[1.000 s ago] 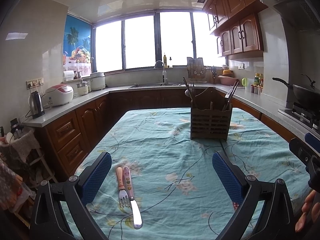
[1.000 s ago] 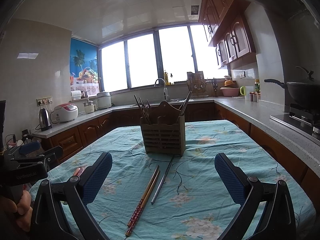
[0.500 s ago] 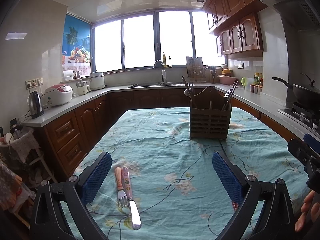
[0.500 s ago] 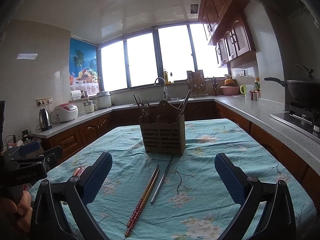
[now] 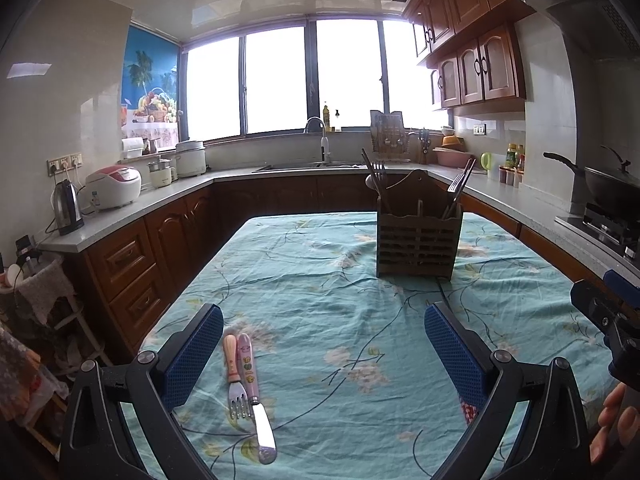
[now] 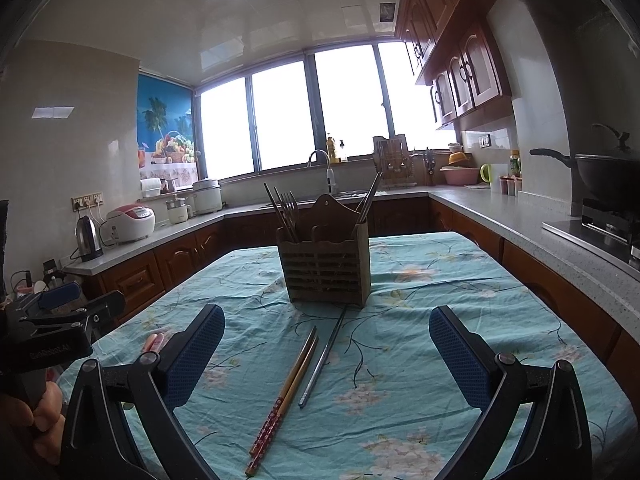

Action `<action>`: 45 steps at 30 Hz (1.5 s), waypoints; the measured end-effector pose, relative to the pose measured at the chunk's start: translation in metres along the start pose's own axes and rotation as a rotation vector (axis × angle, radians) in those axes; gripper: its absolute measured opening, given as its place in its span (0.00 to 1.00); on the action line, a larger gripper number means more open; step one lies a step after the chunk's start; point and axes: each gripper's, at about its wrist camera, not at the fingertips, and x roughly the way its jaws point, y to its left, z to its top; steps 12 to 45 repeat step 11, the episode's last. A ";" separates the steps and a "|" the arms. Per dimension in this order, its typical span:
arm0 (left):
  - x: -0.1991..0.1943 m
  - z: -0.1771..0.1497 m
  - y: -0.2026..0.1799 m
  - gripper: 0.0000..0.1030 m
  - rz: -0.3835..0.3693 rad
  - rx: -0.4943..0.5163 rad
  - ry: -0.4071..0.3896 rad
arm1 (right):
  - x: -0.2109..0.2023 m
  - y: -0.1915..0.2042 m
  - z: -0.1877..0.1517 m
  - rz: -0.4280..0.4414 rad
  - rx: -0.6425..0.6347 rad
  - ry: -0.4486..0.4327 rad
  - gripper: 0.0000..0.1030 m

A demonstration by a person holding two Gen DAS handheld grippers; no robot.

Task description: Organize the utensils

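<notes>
Wooden caddy [image 6: 326, 266] unchanged; both tongs [image 5: 324, 354] [image 6: 326, 354] have barely drifted, gaping and empty, so fork [image 5: 236, 382], knife [image 5: 256, 400] and chopsticks [image 6: 286, 396] await sorting.

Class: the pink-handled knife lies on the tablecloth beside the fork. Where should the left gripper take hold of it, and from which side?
Probably the pink handle, from above. The knife lies flat, its blade toward the camera, touching or nearly touching the fork, so the fingers would best straddle the handle's far end. The left gripper is open.
</notes>
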 end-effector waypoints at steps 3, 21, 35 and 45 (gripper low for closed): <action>0.003 0.000 -0.003 0.99 -0.002 0.001 0.005 | 0.002 -0.001 -0.001 0.000 0.002 0.005 1.00; 0.015 0.001 -0.008 0.99 -0.014 0.004 0.026 | 0.016 -0.005 -0.005 -0.003 0.013 0.035 1.00; 0.015 0.001 -0.008 0.99 -0.014 0.004 0.026 | 0.016 -0.005 -0.005 -0.003 0.013 0.035 1.00; 0.015 0.001 -0.008 0.99 -0.014 0.004 0.026 | 0.016 -0.005 -0.005 -0.003 0.013 0.035 1.00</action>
